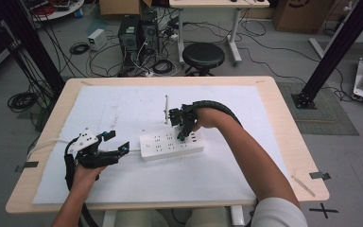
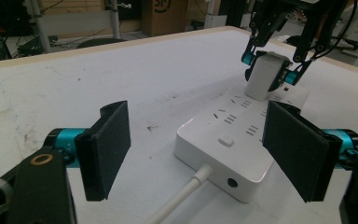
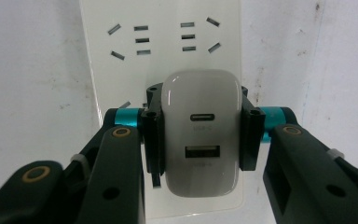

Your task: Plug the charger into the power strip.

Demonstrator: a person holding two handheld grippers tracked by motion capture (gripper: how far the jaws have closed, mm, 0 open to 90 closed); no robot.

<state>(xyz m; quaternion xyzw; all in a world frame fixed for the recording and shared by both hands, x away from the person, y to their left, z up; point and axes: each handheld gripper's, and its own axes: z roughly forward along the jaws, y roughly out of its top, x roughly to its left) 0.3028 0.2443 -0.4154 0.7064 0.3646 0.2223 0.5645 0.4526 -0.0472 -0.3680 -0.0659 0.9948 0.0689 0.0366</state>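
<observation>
Filling most of the high view, the counter (image 1: 283, 123) has a pale wooden edge and a white sheet (image 1: 123, 104) covers nearly all of its top. The sheet carries small dark marks, easy to see in the left gripper view.

Next in size is the white power strip (image 1: 170, 146), which lies on the sheet at the center of the high view, a little tilted. Its sockets face up. In the left gripper view its near end shows a small square button (image 2: 225, 140) on top and a white cable (image 2: 186, 191) that leaves toward the bottom of the frame.

The left tongs (image 1: 116, 143) are at the lower left of the high view, just beside the left end of the strip. Their two black pads stand spread apart, and in the left gripper view the near end of the strip is seen between them; whether a pad touches it, I cannot tell.

The right tongs (image 1: 183, 135) come down on the strip at the center of the high view, with the person's forearm reaching in from the lower right. They are pinching a white charger (image 3: 201, 133), one pad on each side of it. The charger sits on the strip, and two ports are visible on its face in the right gripper view.
</observation>
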